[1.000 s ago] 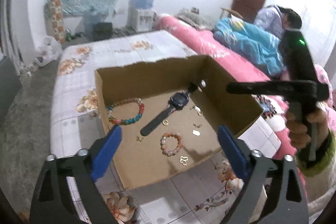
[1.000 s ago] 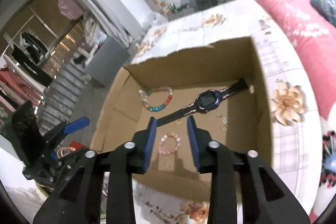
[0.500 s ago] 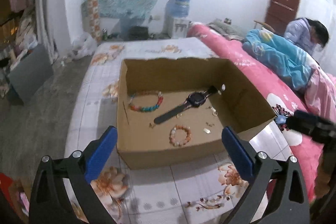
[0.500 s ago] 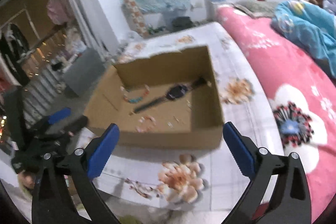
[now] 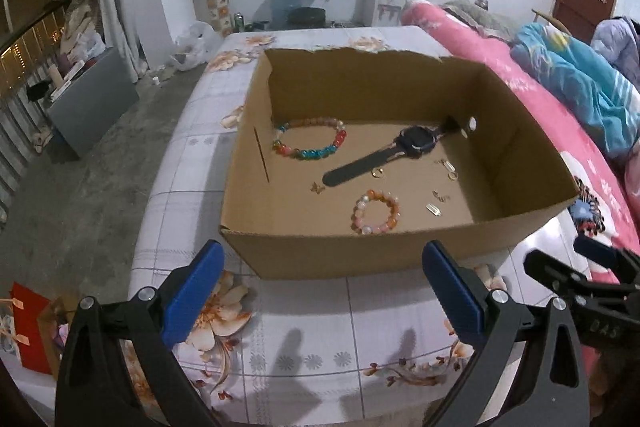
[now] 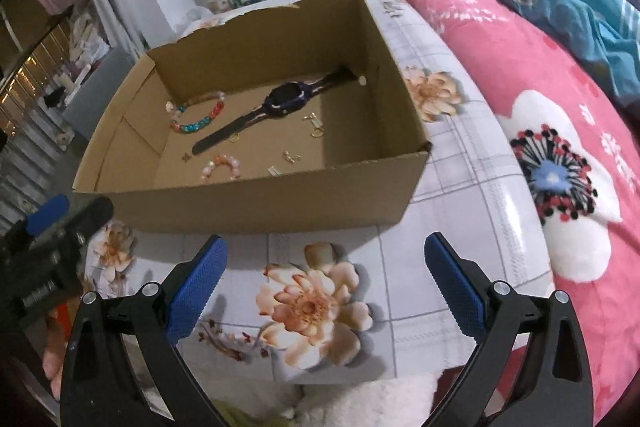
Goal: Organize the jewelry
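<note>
Both pairs of fingers stand wide apart and empty: left gripper (image 5: pixel 320 291), right gripper (image 6: pixel 324 287), each hovering over the flowered bench (image 5: pixel 320 339) just short of the box (image 5: pixel 360 255). The jewelry lies inside the box at 12 o'clock from the left fingers, nearer 11 from the right. The watch (image 5: pixel 400 151) runs from 7 to 1 o'clock, a small bracelet (image 5: pixel 375 211) closest, a large bracelet (image 5: pixel 310 143) farther left. I judge the left gripper better placed.
</note>
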`<move>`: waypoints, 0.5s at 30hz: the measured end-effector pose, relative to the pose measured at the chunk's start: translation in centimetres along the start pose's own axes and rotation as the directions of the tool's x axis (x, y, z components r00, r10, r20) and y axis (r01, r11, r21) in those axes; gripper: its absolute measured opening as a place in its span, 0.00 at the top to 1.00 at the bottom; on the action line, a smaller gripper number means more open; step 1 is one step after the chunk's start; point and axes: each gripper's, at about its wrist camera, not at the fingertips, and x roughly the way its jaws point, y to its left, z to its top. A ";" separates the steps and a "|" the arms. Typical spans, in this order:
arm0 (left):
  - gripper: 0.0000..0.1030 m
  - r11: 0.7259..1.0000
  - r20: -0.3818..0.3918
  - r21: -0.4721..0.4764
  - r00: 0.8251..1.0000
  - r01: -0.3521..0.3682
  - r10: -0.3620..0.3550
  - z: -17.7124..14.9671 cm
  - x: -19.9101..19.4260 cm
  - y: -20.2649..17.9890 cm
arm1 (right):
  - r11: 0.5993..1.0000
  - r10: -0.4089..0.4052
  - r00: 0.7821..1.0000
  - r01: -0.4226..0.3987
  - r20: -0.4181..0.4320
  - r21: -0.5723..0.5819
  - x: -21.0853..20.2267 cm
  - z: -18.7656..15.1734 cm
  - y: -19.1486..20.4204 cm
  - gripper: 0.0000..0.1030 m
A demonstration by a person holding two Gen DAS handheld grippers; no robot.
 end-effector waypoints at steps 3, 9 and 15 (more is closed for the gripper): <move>0.05 1.000 -0.004 0.003 1.000 -0.002 0.002 0.0 0.1 -0.3 | 1.000 0.015 1.000 -0.016 -0.003 -0.014 0.2 0.1 0.7 0.08; 0.05 1.000 -0.043 -0.010 0.999 0.008 -0.008 -0.1 0.8 -0.3 | 1.000 0.017 1.000 -0.017 -0.006 -0.016 0.5 0.3 1.0 0.08; 0.06 1.000 -0.065 0.013 0.998 0.004 -0.003 -0.2 1.2 -0.8 | 1.000 0.027 1.000 -0.027 0.000 -0.015 0.1 0.4 1.0 0.08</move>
